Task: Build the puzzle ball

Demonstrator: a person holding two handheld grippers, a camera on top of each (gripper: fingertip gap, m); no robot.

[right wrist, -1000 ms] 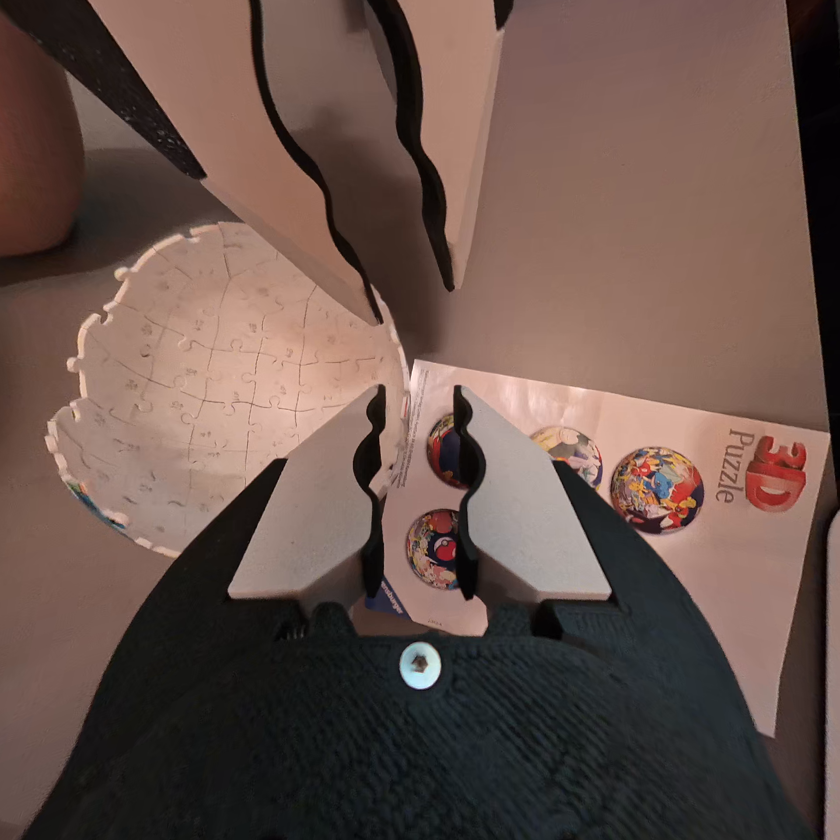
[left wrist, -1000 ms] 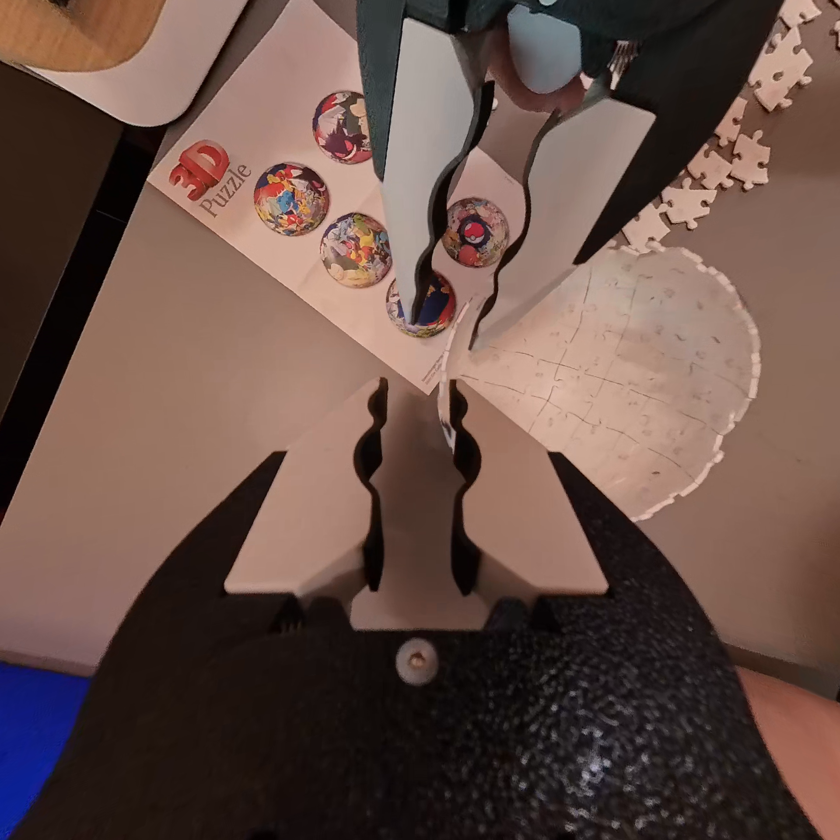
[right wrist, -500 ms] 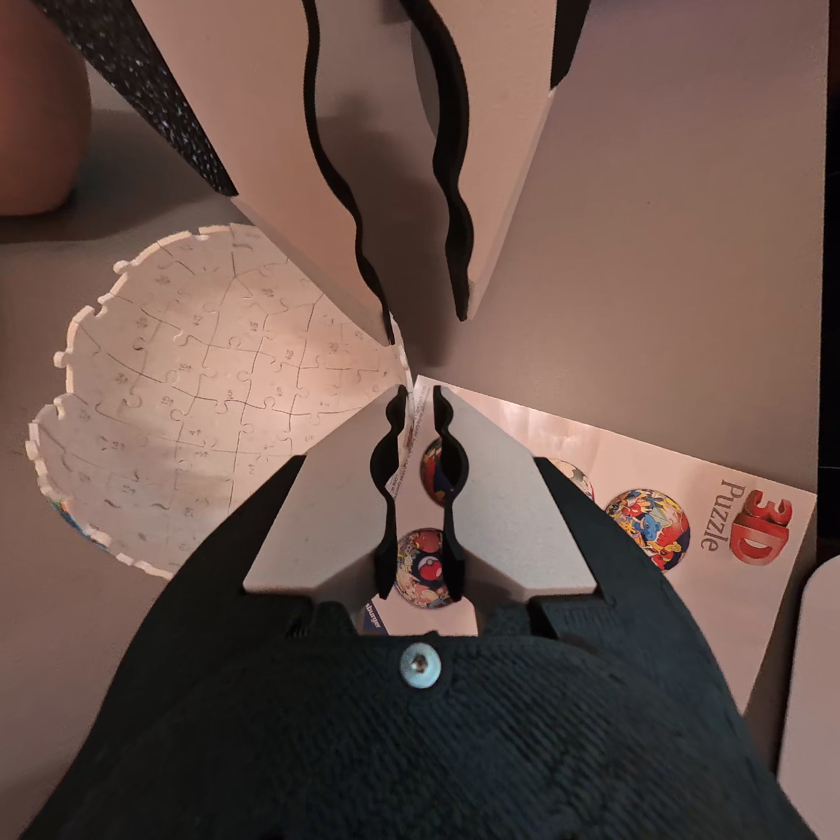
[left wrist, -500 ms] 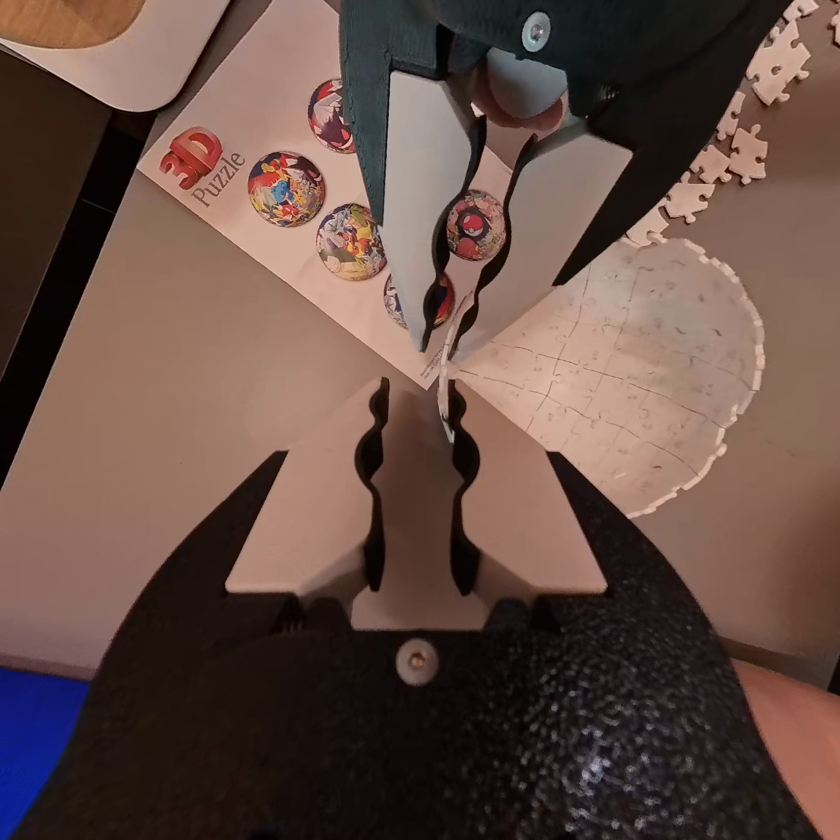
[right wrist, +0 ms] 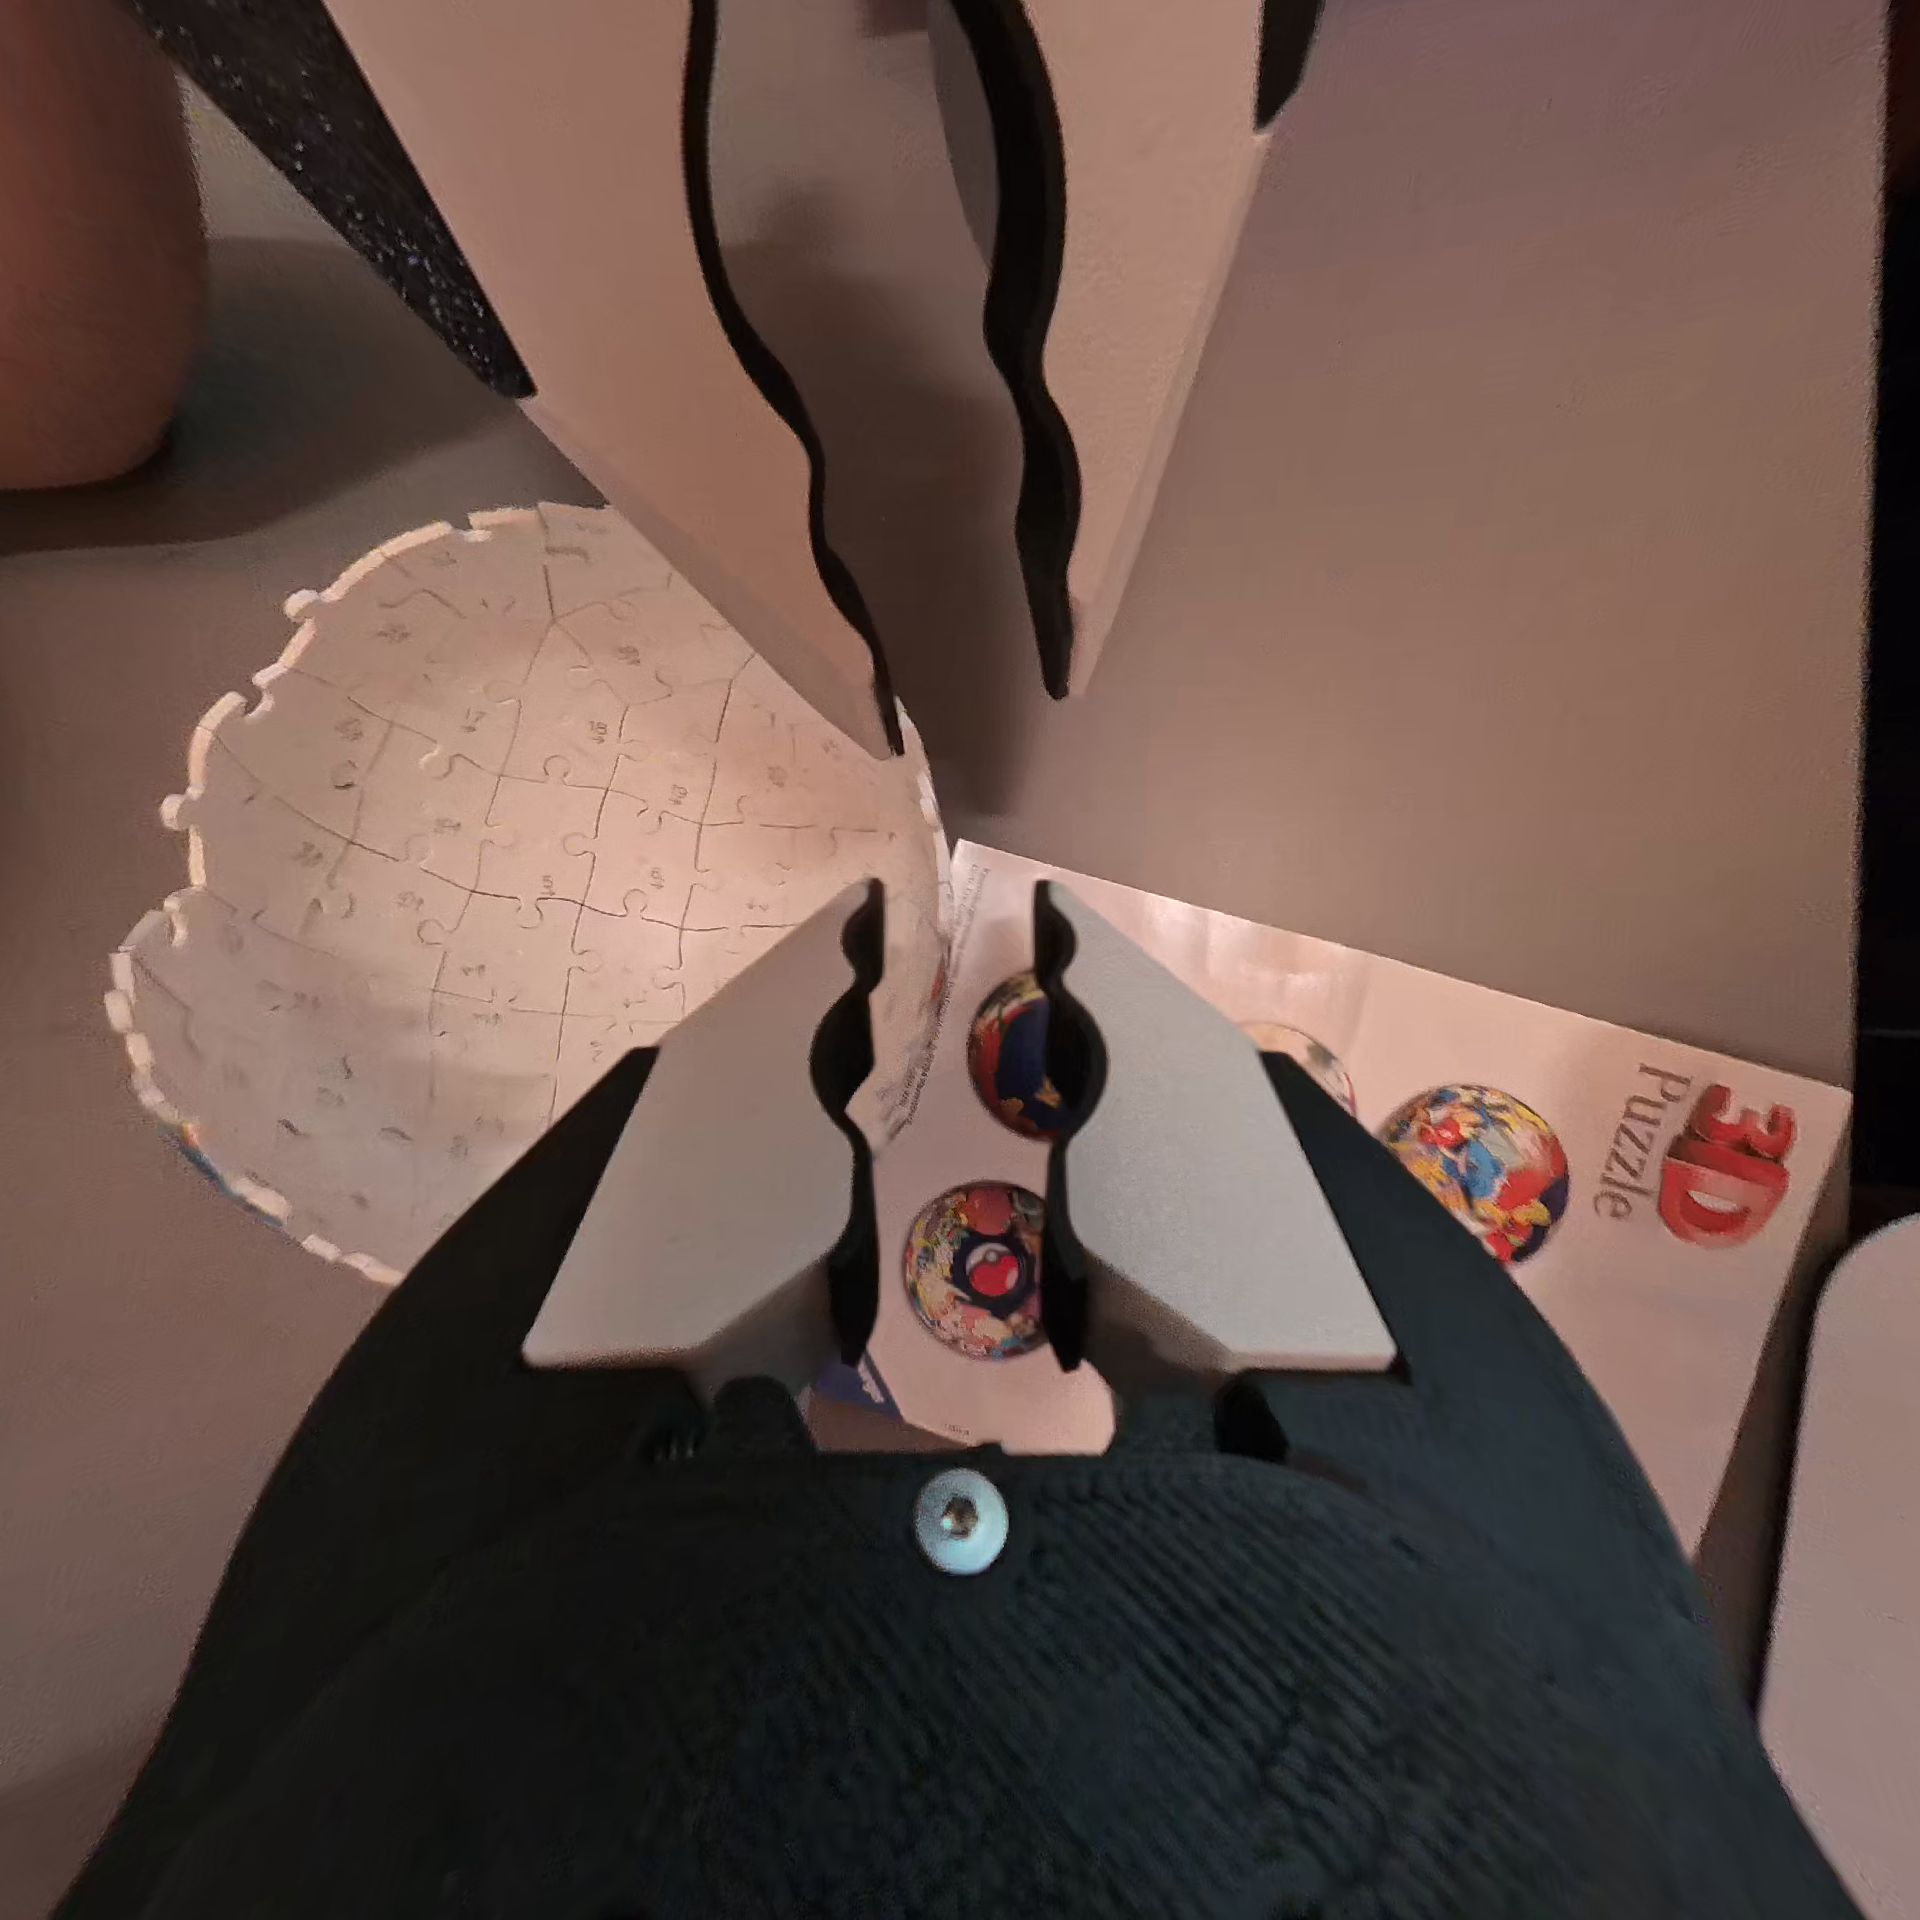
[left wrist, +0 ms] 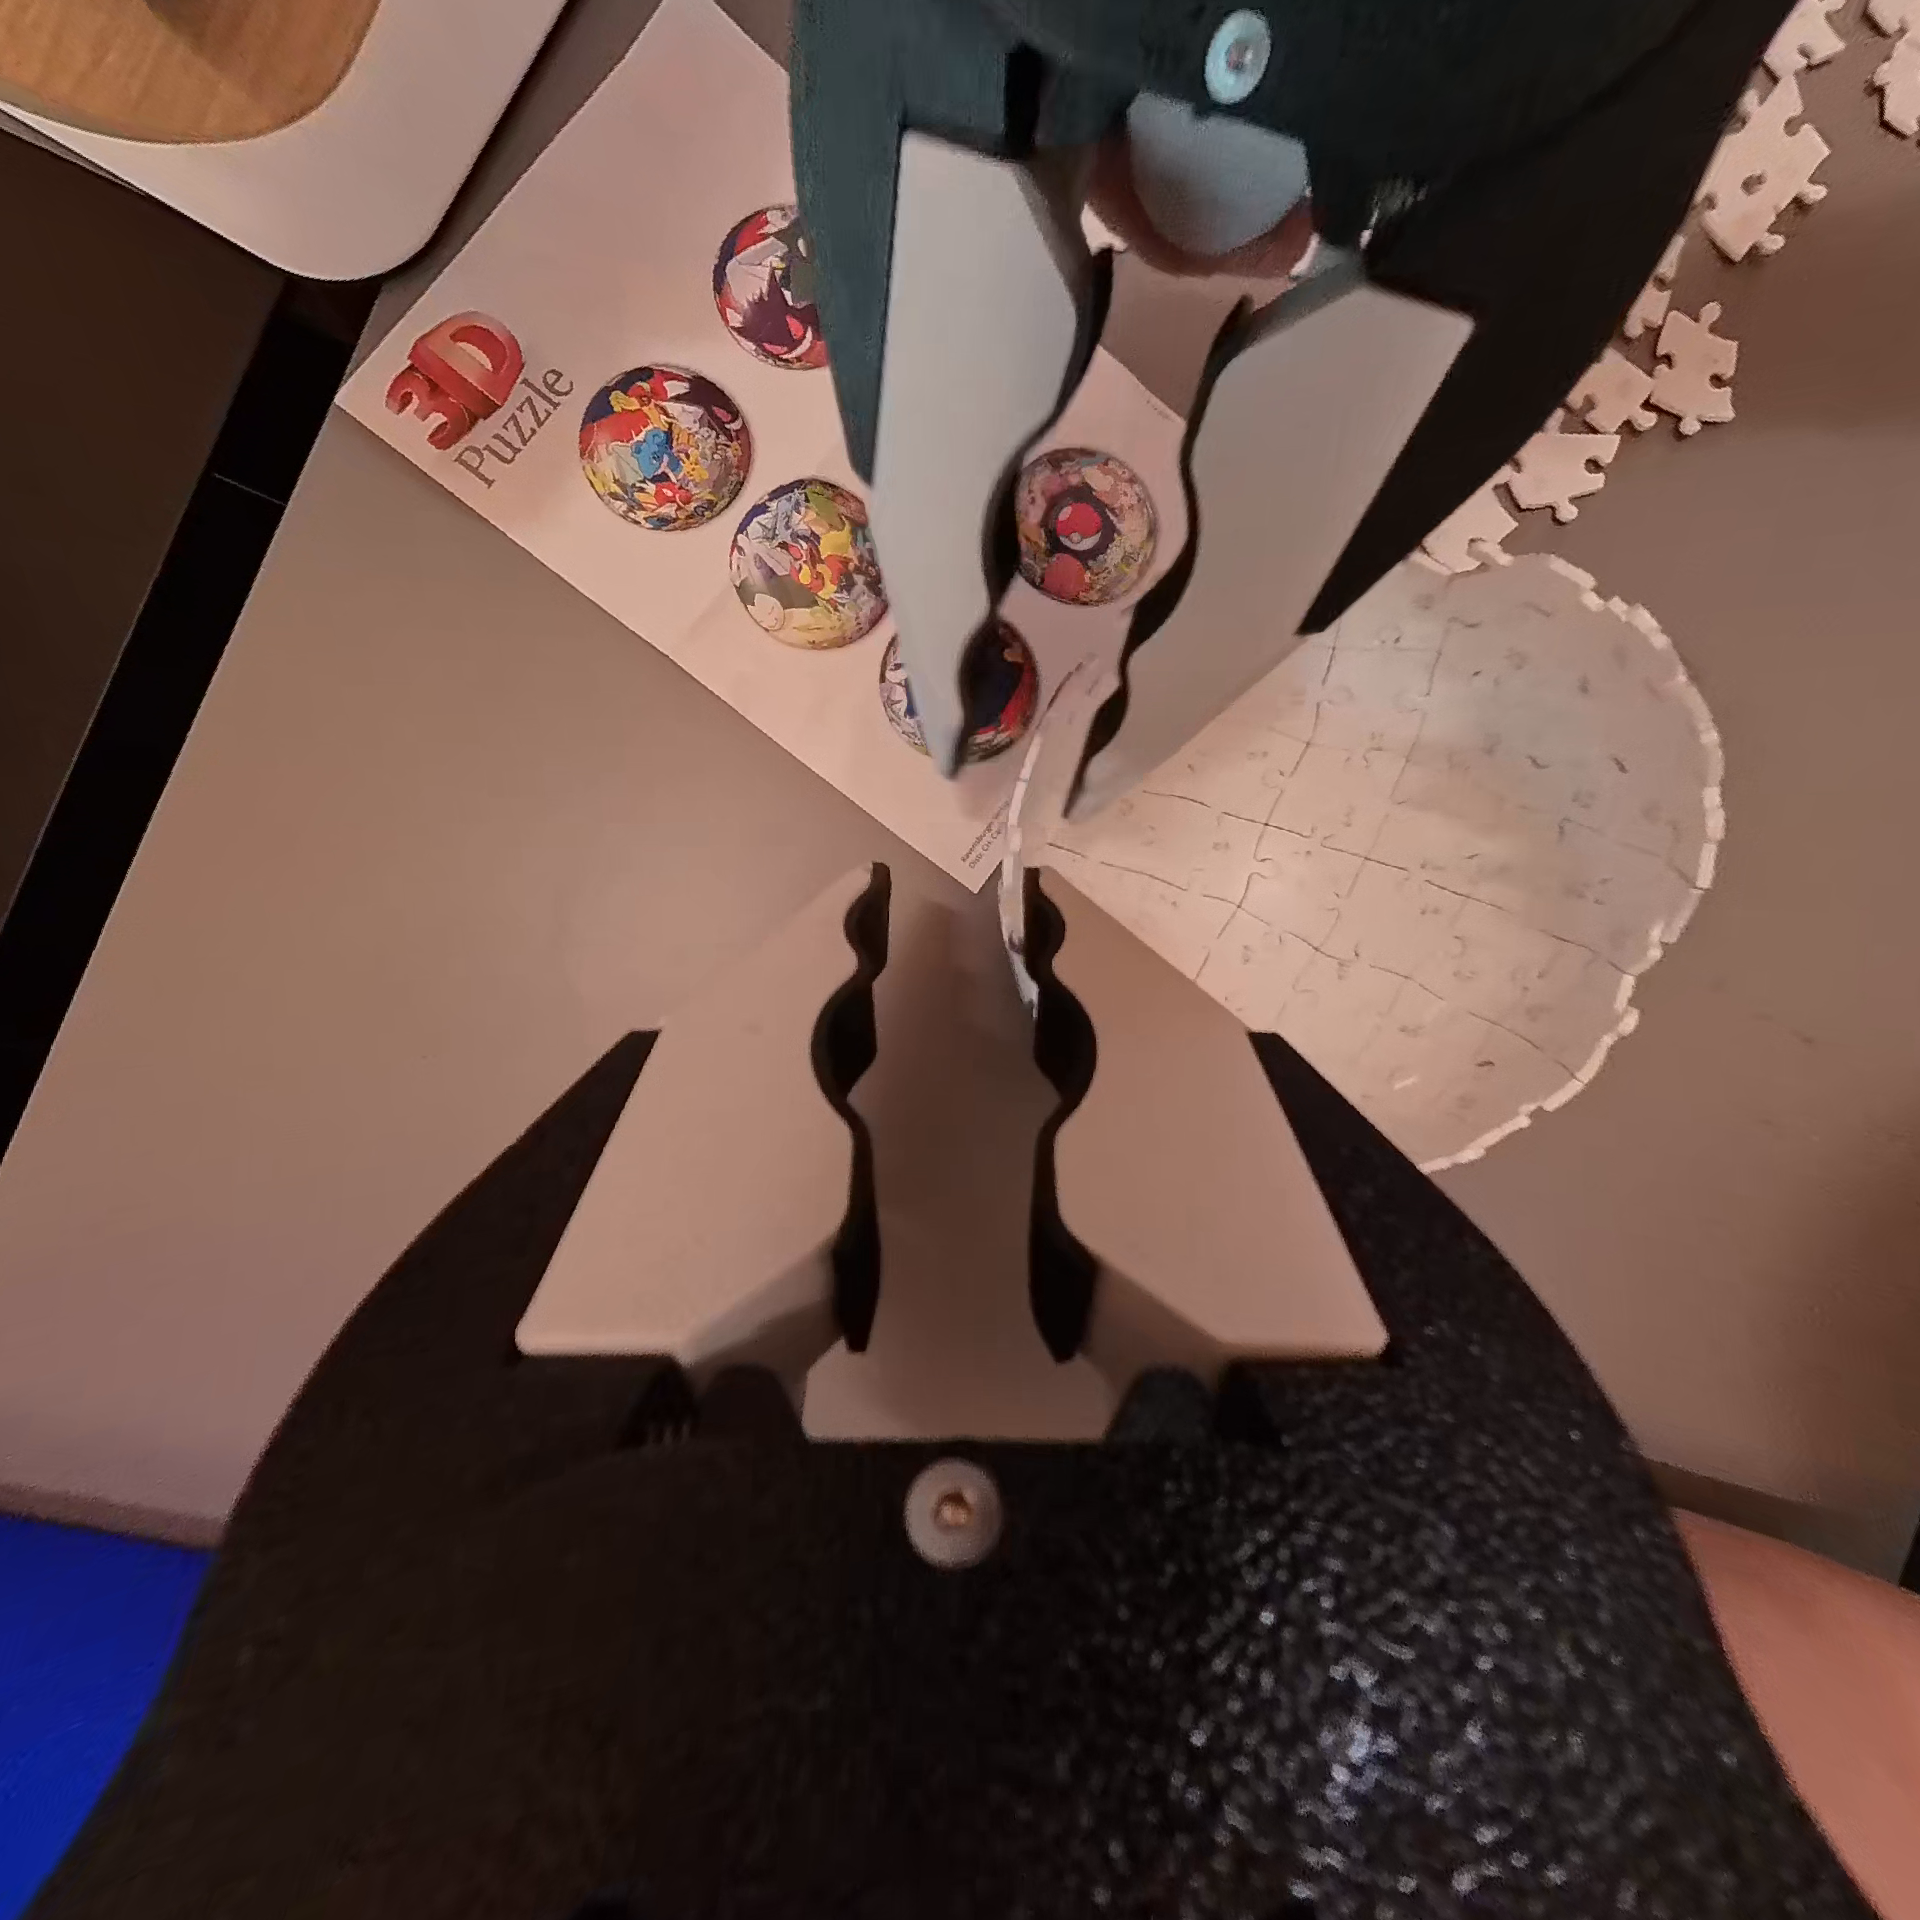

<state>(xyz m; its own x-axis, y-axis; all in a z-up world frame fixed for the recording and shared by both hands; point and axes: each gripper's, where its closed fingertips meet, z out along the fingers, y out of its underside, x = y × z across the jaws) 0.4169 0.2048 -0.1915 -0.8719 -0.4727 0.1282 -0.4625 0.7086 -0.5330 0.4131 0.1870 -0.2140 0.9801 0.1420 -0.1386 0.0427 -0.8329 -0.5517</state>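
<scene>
The half-built puzzle ball [left wrist: 1434, 852] sits like a bowl on the table [left wrist: 312, 935], its rim over the corner of the picture sheet [left wrist: 644, 488]. Both the left gripper [left wrist: 954, 883] and right gripper [right wrist: 956, 894] are open around that rim, maybe touching it. Next they should pinch and steady it, then fetch loose pieces [left wrist: 1662, 364].

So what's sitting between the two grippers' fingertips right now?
The near rim of the half-built puzzle ball and the leaflet's corner, clearest in the left wrist view.

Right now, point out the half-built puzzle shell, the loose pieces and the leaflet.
Puzzle shell [right wrist: 499, 904], right wrist view, inner white surface.
Loose pieces [left wrist: 1694, 364], left wrist view, one piece in the scatter.
Leaflet [left wrist: 634, 312], left wrist view, bare white paper.
</scene>
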